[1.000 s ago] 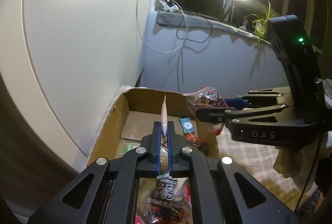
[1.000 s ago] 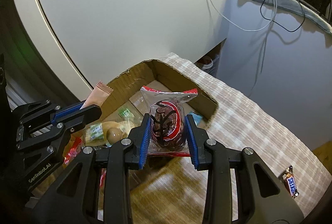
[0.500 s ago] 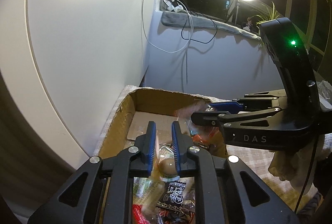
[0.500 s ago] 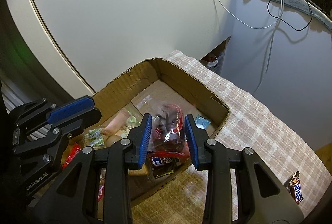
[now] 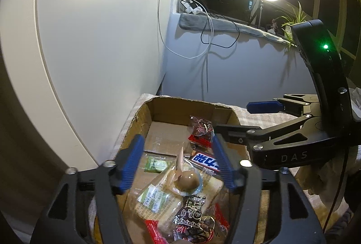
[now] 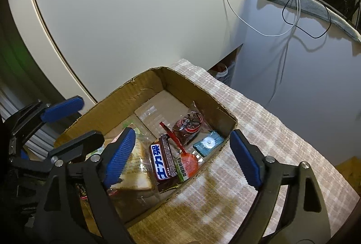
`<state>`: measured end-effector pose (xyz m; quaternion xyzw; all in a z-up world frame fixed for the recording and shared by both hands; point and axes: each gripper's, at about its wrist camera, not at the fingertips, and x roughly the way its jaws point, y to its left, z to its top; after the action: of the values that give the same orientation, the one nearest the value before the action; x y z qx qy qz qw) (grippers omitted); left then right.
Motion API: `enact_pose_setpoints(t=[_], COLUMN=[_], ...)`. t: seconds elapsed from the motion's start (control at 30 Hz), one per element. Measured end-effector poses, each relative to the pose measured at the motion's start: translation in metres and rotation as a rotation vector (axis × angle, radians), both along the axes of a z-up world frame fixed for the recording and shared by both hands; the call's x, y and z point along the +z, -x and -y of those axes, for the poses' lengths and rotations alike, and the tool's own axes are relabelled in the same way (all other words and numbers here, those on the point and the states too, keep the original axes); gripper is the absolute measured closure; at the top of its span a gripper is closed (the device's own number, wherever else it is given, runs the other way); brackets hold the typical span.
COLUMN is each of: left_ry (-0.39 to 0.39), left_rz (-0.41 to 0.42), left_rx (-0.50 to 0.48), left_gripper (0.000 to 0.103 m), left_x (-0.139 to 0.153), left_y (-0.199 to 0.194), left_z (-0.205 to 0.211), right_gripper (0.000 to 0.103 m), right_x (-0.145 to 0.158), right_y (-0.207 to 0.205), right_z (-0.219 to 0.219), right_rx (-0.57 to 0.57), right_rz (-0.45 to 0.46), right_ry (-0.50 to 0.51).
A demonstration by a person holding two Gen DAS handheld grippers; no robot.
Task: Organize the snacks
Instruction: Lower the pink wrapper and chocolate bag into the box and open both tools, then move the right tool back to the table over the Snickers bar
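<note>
A: Where are the snacks [image 6: 162,160] being kept?

B: Inside the cardboard box [image 6: 144,90], gathered for tidiness. Above it, both the left hand-held gripper [image 5: 178,162] and right hand-held gripper [image 6: 182,156] are being opened wide, with nothing gripped.

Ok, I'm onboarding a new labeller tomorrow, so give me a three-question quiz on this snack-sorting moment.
1. True or false: the right gripper is clamped on a snack.
2. Where does the dark red-trimmed packet lie? A) on the checked cloth B) inside the cardboard box C) between the left gripper's pads
3. Fill in: the bar with the blue label lies ___ the box.

Key: 1 false, both grippers' jaws have just been opening and hold nothing; 2 B; 3 inside.
</note>
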<state>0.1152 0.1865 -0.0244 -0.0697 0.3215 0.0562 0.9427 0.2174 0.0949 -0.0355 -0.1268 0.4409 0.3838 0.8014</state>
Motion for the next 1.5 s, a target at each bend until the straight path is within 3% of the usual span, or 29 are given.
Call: enact_pose_setpoints(t=[0.17, 0.3, 0.7, 1.13, 1.37, 1.5], left_ry=[-0.004, 0.007, 0.035, 0.052, 0.056, 0.057], left_rz=[-0.001, 0.006, 0.031, -0.011, -0.051, -0.076], left_rx=[0.008, 0.005, -0.07, -0.212, -0.298, -0.333], left_gripper=[0.026, 0.025, 0.025, 0.026, 0.039, 0.041], left_x=[0.002, 0.005, 0.013, -0.001, -0.012, -0.019], left_y=[0.001, 0.002, 0.0, -0.02, -0.032, -0.041], left_z=[0.004, 0.008, 0.051, 0.126, 0.165, 0.184], right_gripper=[0.014, 0.014, 0.014, 0.014, 0.014, 0.014], right_x=[0.004, 0.012, 0.032, 0.009, -0.008, -0.018], right_y=[0.003, 0.008, 0.006, -0.011, -0.023, -0.025], right_z=[0.01, 0.027, 0.127, 0.236, 0.258, 0.261], right_rx=[-0.012, -0.029, -0.146, -0.302, -0.296, -0.262], right_rz=[0.004, 0.018, 0.04, -0.002, -0.03, -0.033], right_ry=[0.0, -0.011, -0.033, -0.009, -0.005, 0.012])
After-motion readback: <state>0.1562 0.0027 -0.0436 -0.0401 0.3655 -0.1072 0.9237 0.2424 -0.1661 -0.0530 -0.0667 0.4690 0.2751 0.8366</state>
